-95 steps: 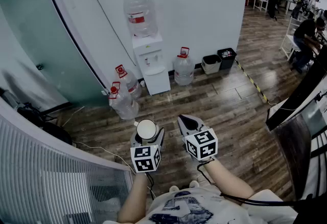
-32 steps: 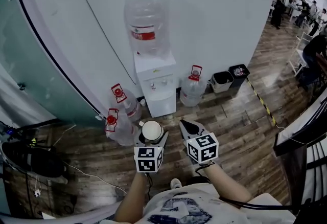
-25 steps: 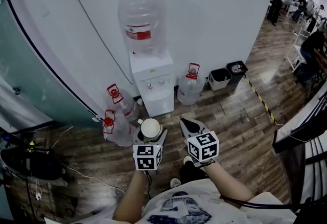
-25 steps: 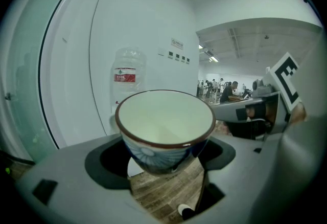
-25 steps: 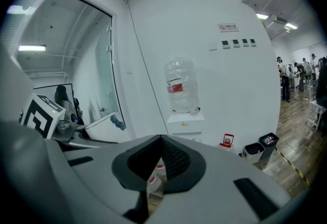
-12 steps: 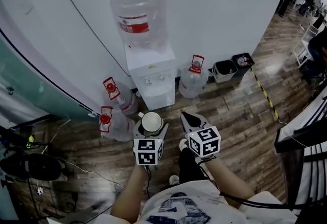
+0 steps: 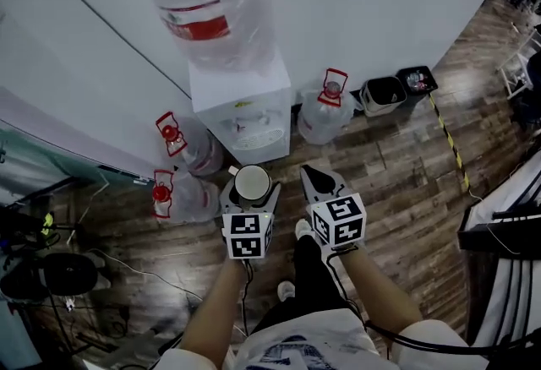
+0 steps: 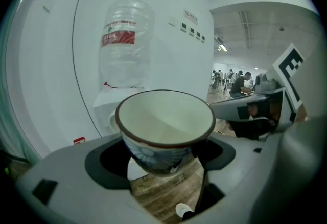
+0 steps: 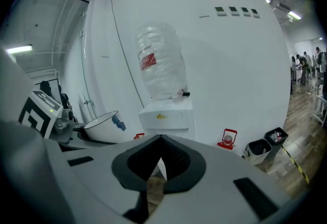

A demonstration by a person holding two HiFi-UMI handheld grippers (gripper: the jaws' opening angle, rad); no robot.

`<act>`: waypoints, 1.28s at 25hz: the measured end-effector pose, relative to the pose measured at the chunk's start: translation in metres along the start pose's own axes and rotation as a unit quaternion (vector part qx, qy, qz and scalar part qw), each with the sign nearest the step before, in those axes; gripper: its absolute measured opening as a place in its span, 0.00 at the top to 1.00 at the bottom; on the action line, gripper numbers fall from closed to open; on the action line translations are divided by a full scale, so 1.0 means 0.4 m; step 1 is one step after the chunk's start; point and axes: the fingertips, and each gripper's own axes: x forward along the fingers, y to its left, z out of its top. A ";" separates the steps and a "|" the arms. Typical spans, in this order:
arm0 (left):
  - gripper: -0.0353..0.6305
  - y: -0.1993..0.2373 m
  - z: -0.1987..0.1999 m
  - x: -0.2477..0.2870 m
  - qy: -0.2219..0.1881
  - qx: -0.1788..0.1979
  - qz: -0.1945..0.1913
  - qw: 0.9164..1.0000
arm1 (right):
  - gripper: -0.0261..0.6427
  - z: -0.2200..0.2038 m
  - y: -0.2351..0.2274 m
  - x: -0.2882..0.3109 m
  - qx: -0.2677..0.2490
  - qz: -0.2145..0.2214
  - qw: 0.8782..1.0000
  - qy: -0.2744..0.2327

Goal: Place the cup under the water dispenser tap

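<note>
Cup (image 8: 164, 115), white inside with a dark brown rim and a blue pattern on its outer wall, sits upright between the jaws of the left gripper (image 7: 251, 189). The jaws stand wide apart and press on the lower body from both sides, so the rim rises clear above them. Nothing shows inside the cup.

In the head view the cup hangs above the wooden floor (image 7: 397, 191) at 6 o'clock from the water dispenser (image 7: 241, 102), just in front of the white cabinet and short of the recess (image 7: 254, 127) in its front face. A large clear bottle (image 7: 207, 1) with a red label stands inverted on top of the dispenser.

The right gripper (image 7: 314, 178) is at 3 o'clock from the left one, close beside it without touching. Its dark pads meet at the tips, with only a thin sliver of floor showing between them lower down, and it carries nothing.

One spare water jug (image 7: 328, 111) with a red cap stands at 3 o'clock from the dispenser, against the wall. Two more jugs (image 7: 182, 165) sit at 8 o'clock. Two small bins (image 7: 385, 94) stand further along at 3 o'clock.
</note>
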 end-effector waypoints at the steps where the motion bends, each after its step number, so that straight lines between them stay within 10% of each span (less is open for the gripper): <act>1: 0.32 0.009 -0.005 0.028 0.001 -0.003 0.001 1.000 | 0.93 -0.008 -0.015 0.024 -0.002 -0.002 1.000 0.002; 32: 0.32 0.177 -0.359 0.627 0.032 0.002 0.025 0.999 | 0.93 -0.402 -0.254 0.506 -0.002 0.007 1.000 0.017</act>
